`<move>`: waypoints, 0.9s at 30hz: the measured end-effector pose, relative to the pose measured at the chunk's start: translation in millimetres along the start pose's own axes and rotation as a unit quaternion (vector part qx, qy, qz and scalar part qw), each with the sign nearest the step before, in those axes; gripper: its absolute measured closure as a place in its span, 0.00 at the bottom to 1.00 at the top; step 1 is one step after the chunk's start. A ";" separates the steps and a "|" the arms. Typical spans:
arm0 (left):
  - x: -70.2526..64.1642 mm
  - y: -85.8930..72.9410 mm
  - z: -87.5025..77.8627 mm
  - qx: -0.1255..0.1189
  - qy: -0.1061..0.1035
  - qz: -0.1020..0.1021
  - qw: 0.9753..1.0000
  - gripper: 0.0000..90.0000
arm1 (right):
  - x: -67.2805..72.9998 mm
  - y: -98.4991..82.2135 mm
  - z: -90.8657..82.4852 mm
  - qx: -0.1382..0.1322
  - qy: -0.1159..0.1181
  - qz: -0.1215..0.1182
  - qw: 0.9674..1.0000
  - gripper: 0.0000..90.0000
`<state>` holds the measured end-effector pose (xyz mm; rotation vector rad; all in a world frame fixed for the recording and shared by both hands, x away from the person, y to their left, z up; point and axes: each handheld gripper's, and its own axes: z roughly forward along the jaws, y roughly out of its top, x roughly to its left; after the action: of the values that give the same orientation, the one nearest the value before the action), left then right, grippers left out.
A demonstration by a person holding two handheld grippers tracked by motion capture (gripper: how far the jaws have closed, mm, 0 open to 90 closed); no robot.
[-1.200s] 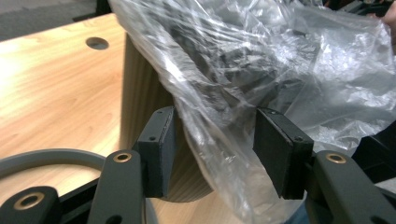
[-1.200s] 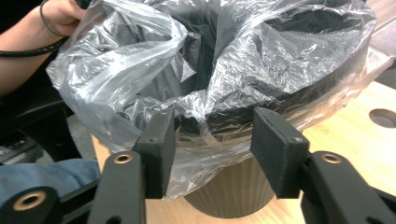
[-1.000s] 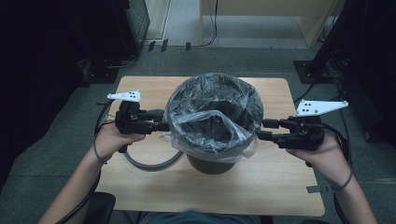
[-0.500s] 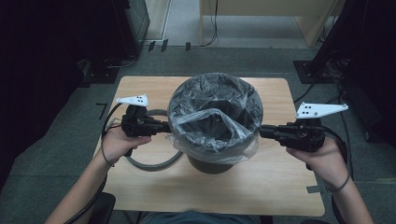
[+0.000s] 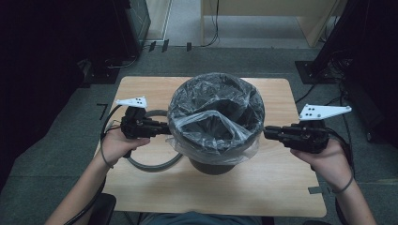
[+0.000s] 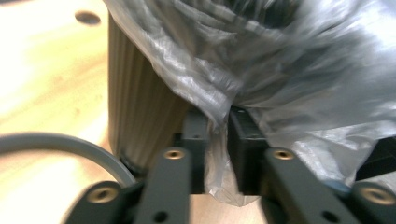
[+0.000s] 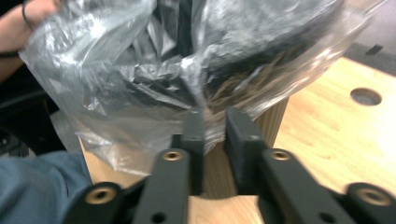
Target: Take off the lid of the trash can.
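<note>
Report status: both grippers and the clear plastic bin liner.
Left gripper and right gripper pinching clear plastic liner, jaws just easing. Liner drapes round black bin. Nothing in the way.

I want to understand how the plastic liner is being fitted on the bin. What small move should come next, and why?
Probably close both grippers firmly on the bag's hem again, then pull it down. The left gripper and right gripper each have the clear bag between jaws that have just been opening slightly, and the film bunches loosely over the bin rim on the table.

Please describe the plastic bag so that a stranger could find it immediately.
On the wooden table stands a dark round bin. The clear plastic bag lines it, folded over its rim. It alone is transparent and crinkled, unlike the smooth grey ring beside the bin.
</note>
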<state>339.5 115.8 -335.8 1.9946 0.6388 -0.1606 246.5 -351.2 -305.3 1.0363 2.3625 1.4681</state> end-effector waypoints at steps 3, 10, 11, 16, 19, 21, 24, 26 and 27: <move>-3.5 5.2 -13.5 -0.011 0.001 0.012 1.000 0.76 | -2.2 3.3 -8.0 -0.015 -0.003 0.001 1.000 0.81; -5.4 16.4 -38.2 -0.027 -0.024 0.021 0.999 0.62 | -3.5 16.9 -13.1 -0.035 -0.013 -0.010 0.999 0.74; -5.9 16.5 -40.3 -0.026 -0.025 0.023 0.999 0.60 | -4.3 18.6 -12.1 -0.034 -0.014 -0.011 0.999 0.73; -5.4 10.6 -48.6 -0.031 -0.036 0.026 0.999 0.54 | -11.3 26.1 -5.7 -0.035 -0.021 -0.009 0.999 0.67; -4.3 7.1 -50.6 -0.028 -0.023 0.029 0.999 0.53 | -15.9 29.9 -2.3 -0.041 -0.019 -0.001 0.999 0.64; -0.7 7.7 -51.0 -0.030 -0.010 0.026 0.999 0.53 | -19.5 33.2 1.0 -0.045 -0.019 0.002 0.999 0.61; 3.1 16.7 -45.6 -0.030 0.004 0.032 0.999 0.53 | -26.4 40.0 8.1 -0.050 -0.022 0.004 0.998 0.59; 4.6 20.6 -43.4 -0.032 0.004 0.033 0.999 0.53 | -31.7 45.6 12.9 -0.052 -0.020 0.011 0.998 0.61; 6.4 24.8 -41.3 -0.034 0.001 0.033 0.999 0.52 | -34.3 48.5 15.0 -0.056 -0.018 0.013 0.998 0.61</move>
<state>351.1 144.4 -298.3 1.9474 0.5716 -0.0947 301.8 -349.0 -279.0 1.0603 2.2240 1.5576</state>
